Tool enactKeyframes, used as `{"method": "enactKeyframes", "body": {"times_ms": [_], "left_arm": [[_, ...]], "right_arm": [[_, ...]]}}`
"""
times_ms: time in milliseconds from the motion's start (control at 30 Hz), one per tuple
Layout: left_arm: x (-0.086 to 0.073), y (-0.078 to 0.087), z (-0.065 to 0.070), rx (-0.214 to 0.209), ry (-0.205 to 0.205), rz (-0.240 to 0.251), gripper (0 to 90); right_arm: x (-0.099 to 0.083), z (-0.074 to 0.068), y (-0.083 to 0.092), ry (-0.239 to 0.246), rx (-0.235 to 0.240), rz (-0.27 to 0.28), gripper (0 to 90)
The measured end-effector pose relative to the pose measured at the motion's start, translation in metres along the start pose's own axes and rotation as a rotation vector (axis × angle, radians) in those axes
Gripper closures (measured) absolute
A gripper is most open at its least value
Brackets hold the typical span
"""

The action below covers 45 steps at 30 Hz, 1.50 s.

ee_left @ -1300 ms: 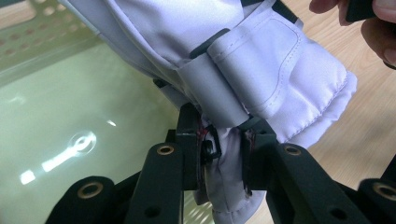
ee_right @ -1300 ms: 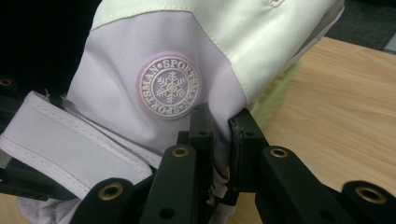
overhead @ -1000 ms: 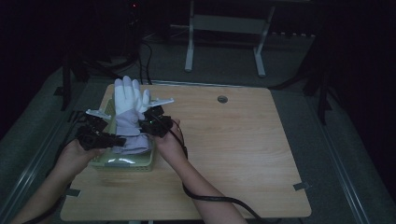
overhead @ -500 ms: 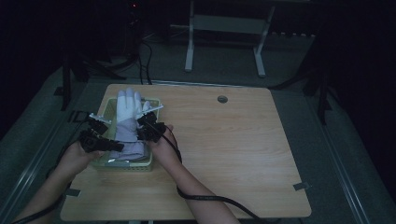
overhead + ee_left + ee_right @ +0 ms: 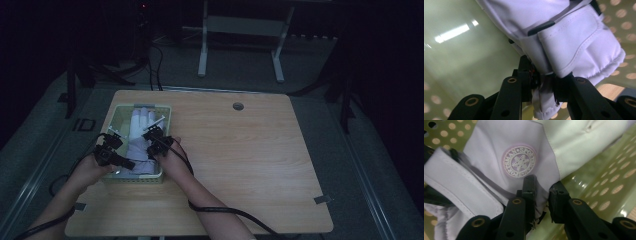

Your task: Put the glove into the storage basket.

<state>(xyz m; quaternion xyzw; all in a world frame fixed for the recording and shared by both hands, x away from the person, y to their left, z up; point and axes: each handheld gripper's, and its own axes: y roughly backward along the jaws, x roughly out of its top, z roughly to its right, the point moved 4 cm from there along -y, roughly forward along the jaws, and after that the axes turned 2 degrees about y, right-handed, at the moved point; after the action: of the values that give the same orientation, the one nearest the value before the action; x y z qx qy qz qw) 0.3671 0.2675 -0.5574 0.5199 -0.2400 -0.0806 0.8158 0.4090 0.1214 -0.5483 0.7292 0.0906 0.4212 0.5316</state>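
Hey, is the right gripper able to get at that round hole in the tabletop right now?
Probably not yet: the right gripper is shut on the white glove in the green basket; bare tabletop leads to the hole.

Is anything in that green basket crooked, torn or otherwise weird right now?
Nothing stands out. The white glove lies inside the green basket, fingers toward the far end. The left gripper and right gripper each pinch its cuff fabric, which bunches there. No tear or spill shows, though the room is dim.
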Motion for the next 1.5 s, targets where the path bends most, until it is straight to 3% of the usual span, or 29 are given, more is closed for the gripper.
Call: {"method": "enactKeyframes", "body": {"times_ms": [100,200,333,467,633,800,867,933,967,1033,1100,1167,1267,1400,1500], "left_arm": [[0.001,0.000,-0.001,0.001,0.023,-0.007,72.2],[0.001,-0.001,0.000,0.015,0.020,-0.022,71.8],[0.002,-0.002,0.000,0.020,0.041,-0.021,71.3],[0.003,-0.003,0.002,0.039,0.036,-0.023,69.0],[0.003,-0.002,0.003,0.051,0.019,-0.008,63.7],[0.001,0.005,0.005,0.062,0.003,0.090,44.1],[0.000,0.008,0.005,0.050,-0.003,0.127,30.7],[0.001,0.012,0.007,0.043,0.006,0.191,24.7],[0.001,0.015,0.008,0.049,0.003,0.208,22.3],[0.001,0.019,0.010,0.100,-0.002,0.279,17.4],[0.001,0.024,0.013,0.121,-0.005,0.363,14.6],[0.000,0.031,0.018,0.100,0.002,0.450,14.5],[-0.001,0.039,0.029,0.096,-0.010,0.541,14.5],[-0.001,0.044,0.045,0.067,-0.035,0.606,12.4],[0.001,0.042,0.057,0.089,-0.072,0.596,12.4]], "right_arm": [[0.001,0.001,0.000,0.002,0.006,-0.004,75.2],[0.001,0.001,0.000,0.007,0.008,-0.008,72.7],[0.005,0.001,0.007,0.041,-0.015,0.011,61.7],[0.007,0.004,0.015,0.077,-0.024,0.019,56.0],[0.011,0.008,0.029,0.065,0.036,0.084,45.8],[0.011,0.013,0.042,0.055,0.091,0.097,34.2],[0.009,0.016,0.047,0.057,0.110,0.109,29.3],[0.007,0.019,0.050,0.061,0.128,0.111,24.6],[0.007,0.020,0.052,0.067,0.140,0.125,22.4],[0.005,0.023,0.056,0.070,0.150,0.139,21.5],[0.004,0.023,0.059,0.097,0.141,0.152,18.4],[0.003,0.023,0.061,0.130,0.149,0.171,16.2],[0.002,0.024,0.066,0.143,0.150,0.198,15.8],[0.000,0.027,0.072,0.146,0.153,0.209,15.5],[-0.002,0.030,0.075,0.153,0.152,0.207,15.5]]}}
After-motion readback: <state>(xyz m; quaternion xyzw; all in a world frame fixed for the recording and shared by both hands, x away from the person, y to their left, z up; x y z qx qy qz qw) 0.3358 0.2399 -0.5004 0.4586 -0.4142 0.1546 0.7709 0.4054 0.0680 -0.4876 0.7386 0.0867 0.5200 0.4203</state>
